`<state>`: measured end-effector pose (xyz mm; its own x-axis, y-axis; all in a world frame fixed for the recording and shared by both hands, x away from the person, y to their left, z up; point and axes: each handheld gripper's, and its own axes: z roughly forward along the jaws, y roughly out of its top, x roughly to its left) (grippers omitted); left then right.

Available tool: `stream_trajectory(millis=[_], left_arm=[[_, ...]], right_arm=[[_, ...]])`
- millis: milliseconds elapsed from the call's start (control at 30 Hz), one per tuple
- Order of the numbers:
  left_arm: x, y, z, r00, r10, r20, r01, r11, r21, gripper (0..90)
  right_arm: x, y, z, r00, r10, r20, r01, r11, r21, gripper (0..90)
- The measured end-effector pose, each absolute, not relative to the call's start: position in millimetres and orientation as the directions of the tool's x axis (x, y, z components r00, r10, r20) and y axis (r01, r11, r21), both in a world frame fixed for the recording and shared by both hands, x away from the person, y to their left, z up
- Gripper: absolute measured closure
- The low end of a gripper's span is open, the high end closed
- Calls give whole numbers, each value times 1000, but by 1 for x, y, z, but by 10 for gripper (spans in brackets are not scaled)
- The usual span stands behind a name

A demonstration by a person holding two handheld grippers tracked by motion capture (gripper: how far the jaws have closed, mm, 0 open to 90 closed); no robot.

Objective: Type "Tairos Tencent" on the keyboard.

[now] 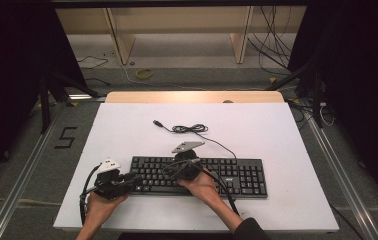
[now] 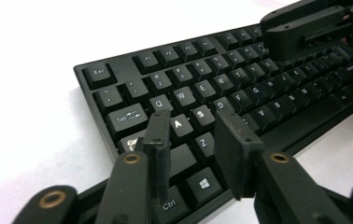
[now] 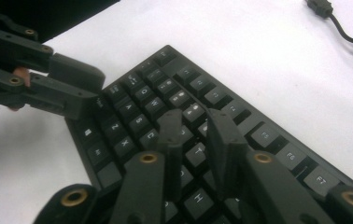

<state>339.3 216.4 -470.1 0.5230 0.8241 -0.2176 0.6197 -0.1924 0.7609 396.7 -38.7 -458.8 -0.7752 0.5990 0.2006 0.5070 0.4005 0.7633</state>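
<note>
from above i see my left gripper (image 1: 127,181) at the left end of the black keyboard (image 1: 237,176), its tips over the end keys. my right gripper (image 1: 174,168) sits over the keys left of the middle, grey plate (image 1: 187,145) on top. the keyboard lies on a white table (image 1: 257,130); its cable (image 1: 191,129) lies coiled behind it, the plug (image 1: 158,123) loose on the table.
</note>
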Motion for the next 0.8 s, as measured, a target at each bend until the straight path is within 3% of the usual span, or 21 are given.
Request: stream_trajectory(millis=[600,800], left_arm=[[347,208,-465,522,821,-232,611,-170,773,393],[350,206,-462,522,821,-230,607,-169,776,382]], right_arm=[[382,-62,-454,-789,570,229,498,374,783,491],[377,-71,-455,-790,569,230,496,370,786,440]])
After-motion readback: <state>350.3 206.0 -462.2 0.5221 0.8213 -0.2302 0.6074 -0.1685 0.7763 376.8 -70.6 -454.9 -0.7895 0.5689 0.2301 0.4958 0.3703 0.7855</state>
